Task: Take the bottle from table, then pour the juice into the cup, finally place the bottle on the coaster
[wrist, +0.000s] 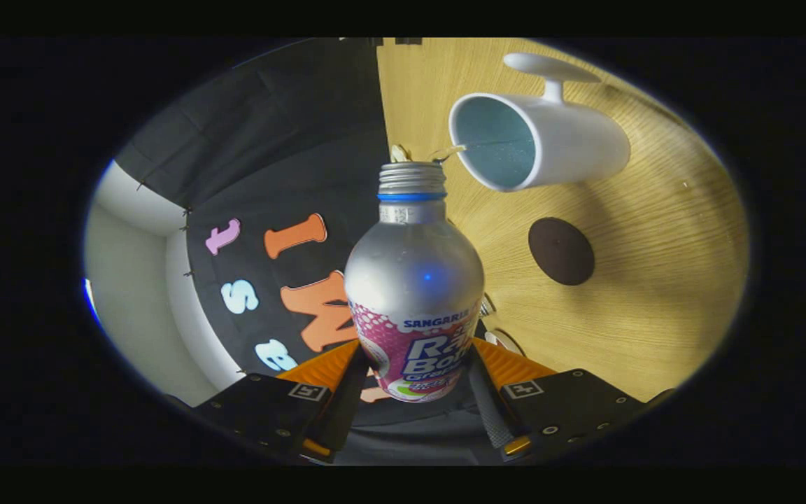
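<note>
Fingers of the gripper (413,374) clamp the bottle (413,280) by its lower body, tipped so its open mouth meets the cup (557,140) rim ahead — pouring, I'd judge. Coaster (561,250) waits just beside.

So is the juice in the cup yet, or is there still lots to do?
Picking up looks done: the tool is shut on the bottle, cap off. Pouring is in hand: the view is rolled sideways and a thin stream runs from its neck to the white cup. Left: set the bottle on the dark coaster.
</note>
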